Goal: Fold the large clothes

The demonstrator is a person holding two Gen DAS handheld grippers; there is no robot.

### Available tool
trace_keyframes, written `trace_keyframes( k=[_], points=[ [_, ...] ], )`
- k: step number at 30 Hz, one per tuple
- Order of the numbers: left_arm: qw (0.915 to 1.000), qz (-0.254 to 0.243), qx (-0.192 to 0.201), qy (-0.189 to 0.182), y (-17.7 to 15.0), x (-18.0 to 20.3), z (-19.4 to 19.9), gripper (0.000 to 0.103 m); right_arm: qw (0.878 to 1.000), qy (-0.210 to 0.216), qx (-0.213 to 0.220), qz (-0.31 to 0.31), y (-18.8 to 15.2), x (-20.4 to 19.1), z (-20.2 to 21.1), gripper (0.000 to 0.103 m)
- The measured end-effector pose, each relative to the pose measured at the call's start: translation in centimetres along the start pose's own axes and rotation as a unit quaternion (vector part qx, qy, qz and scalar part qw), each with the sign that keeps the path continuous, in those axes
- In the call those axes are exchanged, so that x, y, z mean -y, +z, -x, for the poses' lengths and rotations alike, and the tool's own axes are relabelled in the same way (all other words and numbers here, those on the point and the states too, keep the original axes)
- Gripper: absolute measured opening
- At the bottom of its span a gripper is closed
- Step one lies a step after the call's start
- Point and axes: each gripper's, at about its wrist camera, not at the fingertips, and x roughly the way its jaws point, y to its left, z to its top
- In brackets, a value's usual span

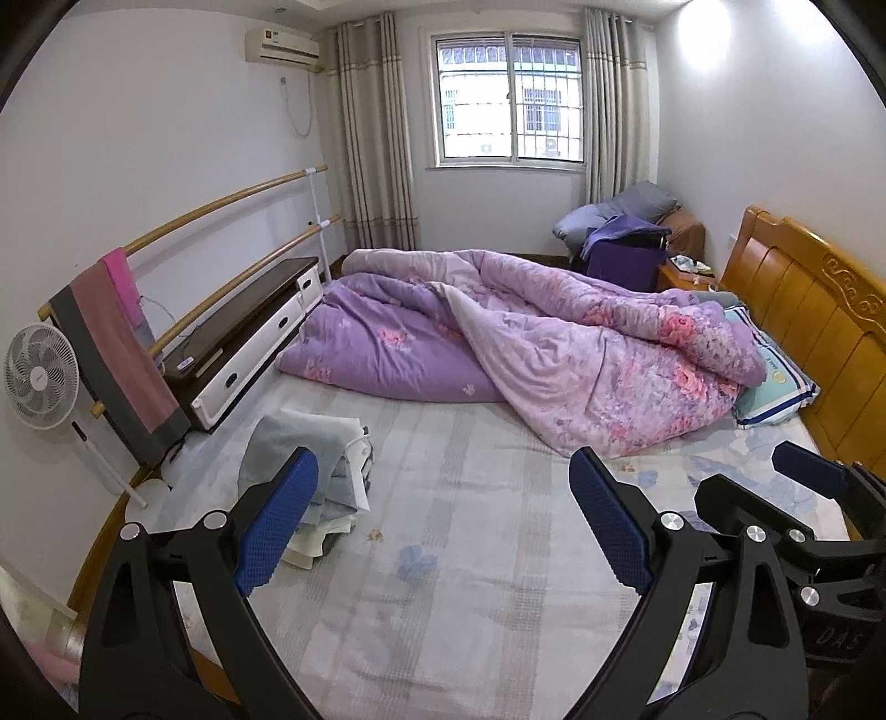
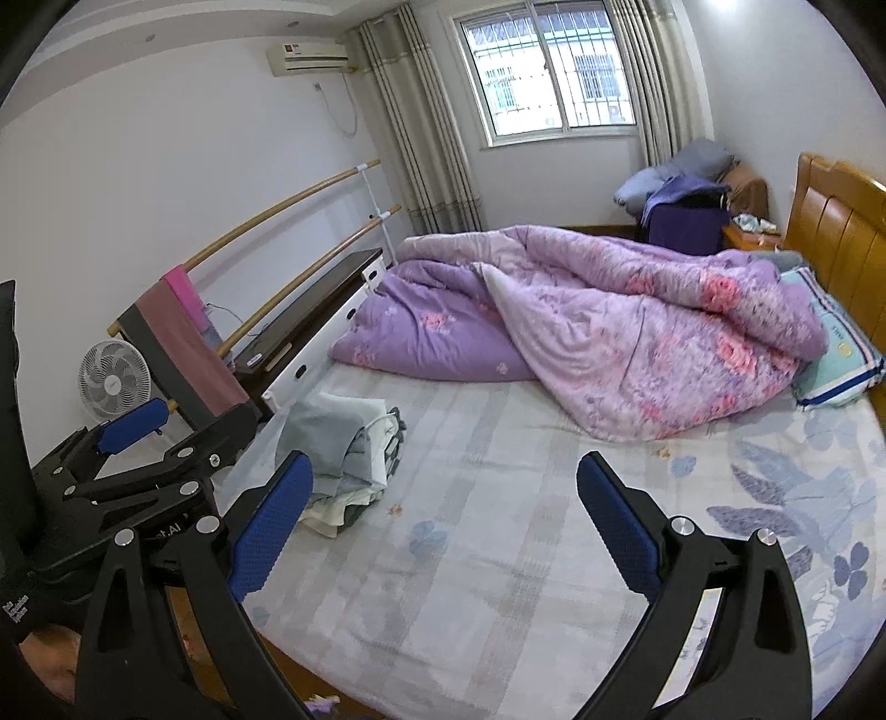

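Jaws spread wide on both sides: left gripper (image 1: 443, 520) and right gripper (image 2: 443, 526) hover empty above the bed (image 1: 470, 581), the heap of clothes (image 1: 315, 476) lying just beyond, untouched.

white letters reading "das" stood on the black body of the right gripper (image 1: 814, 476) in the left wrist view; the left gripper (image 2: 138, 437) carried a partly hidden mark ending "ai". the labels on the air conditioner (image 1: 282, 44) and pillow (image 1: 778, 382) were too blurred to read
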Motion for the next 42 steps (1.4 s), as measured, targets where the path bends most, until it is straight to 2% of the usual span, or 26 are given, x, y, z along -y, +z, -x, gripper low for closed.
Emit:
trace_keyframes(
  k=[3, 11, 42],
  points=[
    [0.9999, -0.003, 0.009, 0.003, -0.1, -0.2, 0.6, 0.092, 1.0, -0.012, 0.011, 0.014, -0.2, -0.8, 1.0, 0.093],
    [0.9999, -0.001, 0.015, -0.002, -0.3, -1.0, 1.3, 0.092, 1.0, -0.013, 0.013, 0.018, -0.4, -1.4, 1.6, 0.093],
    [0.9997, 0.012, 0.021, 0.008, -0.6, -1.9, 1.4, 0.092, 0.999, -0.012, 0.014, 0.028, 0.3, -1.5, 0.8, 0.093]
  ],
)
